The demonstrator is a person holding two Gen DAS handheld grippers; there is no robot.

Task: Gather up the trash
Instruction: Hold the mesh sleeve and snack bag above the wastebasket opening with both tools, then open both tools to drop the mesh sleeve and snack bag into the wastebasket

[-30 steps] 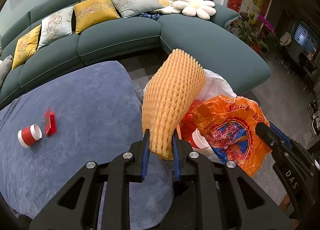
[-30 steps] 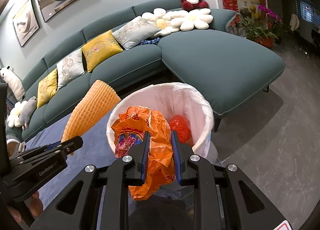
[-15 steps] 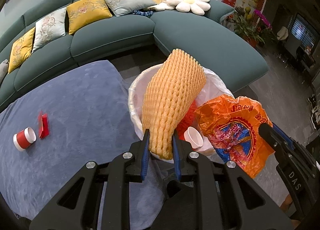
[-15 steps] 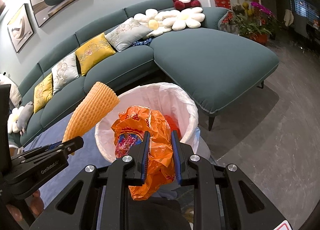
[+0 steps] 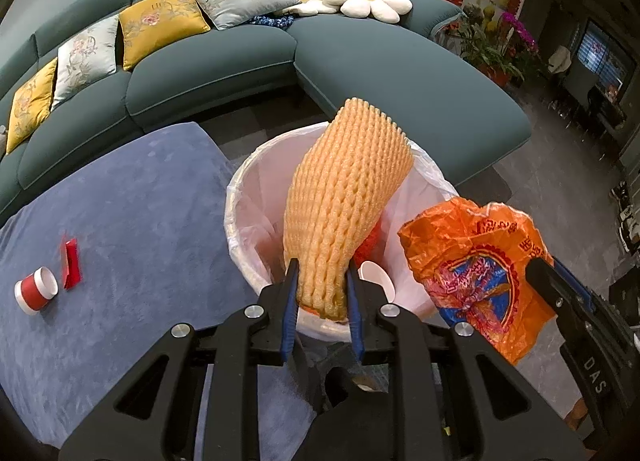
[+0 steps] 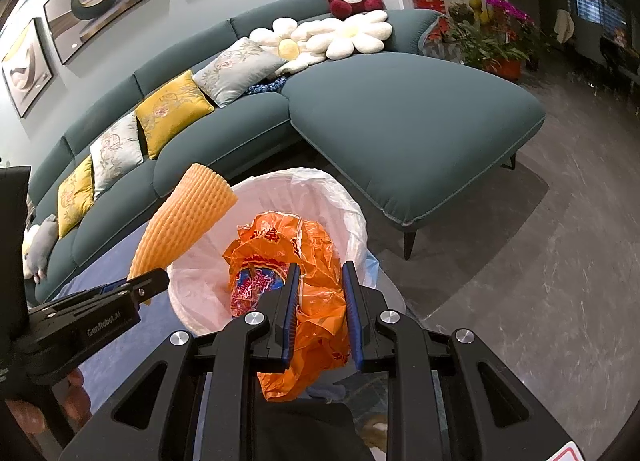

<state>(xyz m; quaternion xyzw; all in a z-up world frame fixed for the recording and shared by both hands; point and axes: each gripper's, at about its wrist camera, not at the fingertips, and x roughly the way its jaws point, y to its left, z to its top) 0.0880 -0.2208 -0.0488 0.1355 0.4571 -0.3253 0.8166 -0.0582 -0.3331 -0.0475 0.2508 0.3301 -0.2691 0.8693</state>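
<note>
Trash is what both of my grippers carry: the left gripper (image 5: pixel 322 293) pinches the lower end of the orange foam net (image 5: pixel 346 201) so its length hangs over the lined bin (image 5: pixel 240 197), while the right gripper (image 6: pixel 320 301) clamps the crumpled orange plastic bag (image 6: pixel 316 301) at the bin's near rim. I judge both are held there to drop straight in; 2 pieces, a red cup (image 5: pixel 36 293) and a red wrapper (image 5: pixel 71 265), lie on the blue rug (image 5: pixel 140 221).

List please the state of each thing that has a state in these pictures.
Left tool: shut on foam net, above bin.
Right tool: shut on orange bag.
Bin: open, lined, partly filled.
Red cup: lying on its side on rug.
</note>
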